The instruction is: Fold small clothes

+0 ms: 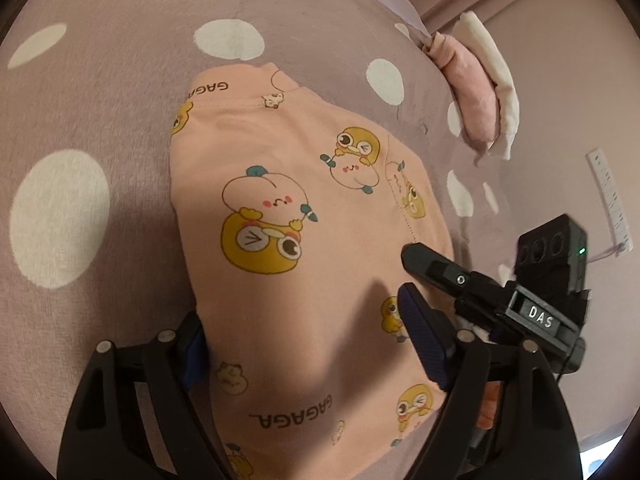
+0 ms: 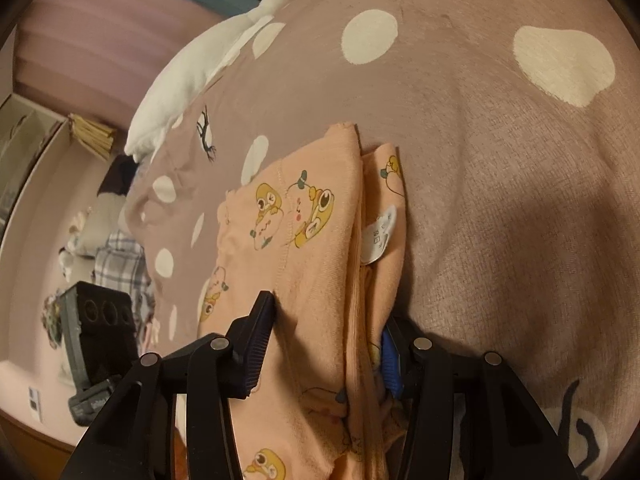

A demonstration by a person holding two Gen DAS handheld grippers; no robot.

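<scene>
Garment, peach [image 1: 304,208], folded on our dotted blanket [image 1: 120,92]; left tongs [image 1: 304,332] apart astride it, right tongs [image 2: 328,328] apart around its layered edge.

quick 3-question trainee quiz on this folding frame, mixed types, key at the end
1. True or false: the peach cotton garment printed with yellow cartoon ducks lies on a mauve blanket with white dots.
2. Multiple choice: in the right wrist view, what shows at the garment's layered edge? A) a zipper B) a white care label C) a button
3. Short answer: which jaws straddle the folded garment, those of the left gripper, the right gripper, or both?

Key: 1 true. 2 B. 3 both; each has one jaw on either side of the cloth.
</scene>
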